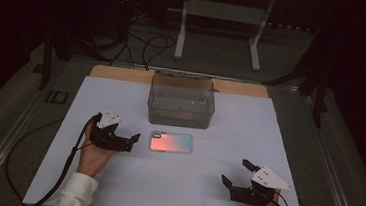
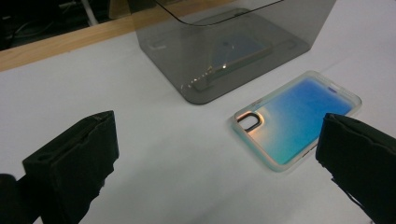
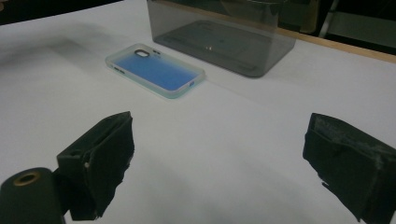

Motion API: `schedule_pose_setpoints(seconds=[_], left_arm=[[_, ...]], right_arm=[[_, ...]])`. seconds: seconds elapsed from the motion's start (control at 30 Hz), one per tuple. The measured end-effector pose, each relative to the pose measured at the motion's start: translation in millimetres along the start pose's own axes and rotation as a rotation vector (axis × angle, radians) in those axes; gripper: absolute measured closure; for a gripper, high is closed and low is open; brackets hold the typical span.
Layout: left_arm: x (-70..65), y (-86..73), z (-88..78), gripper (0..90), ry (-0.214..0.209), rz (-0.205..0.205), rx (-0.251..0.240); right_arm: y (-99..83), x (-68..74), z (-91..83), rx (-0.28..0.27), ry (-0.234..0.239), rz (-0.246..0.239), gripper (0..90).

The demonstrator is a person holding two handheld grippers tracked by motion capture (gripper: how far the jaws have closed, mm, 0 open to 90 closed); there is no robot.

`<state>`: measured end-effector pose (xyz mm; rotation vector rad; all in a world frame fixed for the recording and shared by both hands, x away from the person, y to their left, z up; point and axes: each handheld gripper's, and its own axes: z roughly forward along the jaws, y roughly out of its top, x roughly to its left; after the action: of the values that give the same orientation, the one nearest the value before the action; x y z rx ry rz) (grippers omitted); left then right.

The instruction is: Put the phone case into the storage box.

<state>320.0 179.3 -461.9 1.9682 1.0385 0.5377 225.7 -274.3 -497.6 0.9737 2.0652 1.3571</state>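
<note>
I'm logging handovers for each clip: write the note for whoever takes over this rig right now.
Left gripper: open, holds nothing, close beside the phone case's camera-hole end.
Right gripper: open, holds nothing, farther off on the white sheet.
Phone case: flat on the sheet, just in front of the smoky clear box, apart from it.
Done: nothing gripped yet.
Left: probably grasp the case with the left gripper; likely it goes into the box.

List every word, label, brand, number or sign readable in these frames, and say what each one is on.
None can be read.
Phone case: iridescent back, no print visible.
Smoky clear plastic box: faint moulded marks on its floor, too blurred to tell whether they are lettering.
Left gripper and right gripper: jaws open, grey plates show small dots, no lettering.
White table cover: plain.
</note>
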Motion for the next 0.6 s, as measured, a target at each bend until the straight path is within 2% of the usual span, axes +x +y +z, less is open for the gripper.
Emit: schedule_pose_setpoints(seconds=[0.33,0.6], left_arm=[[-1.0,7.4,5.8,0.1,-0.014,-0.02,0.029],[-3.1,10.0,12.4,0.1,-0.009,-0.015,0.041]], right_arm=[[0.0,0.0,-0.1,0.001,0.0,-0.001,8.8],[0.0,0.3,-0.3,0.002,0.003,0.0,8.9]])
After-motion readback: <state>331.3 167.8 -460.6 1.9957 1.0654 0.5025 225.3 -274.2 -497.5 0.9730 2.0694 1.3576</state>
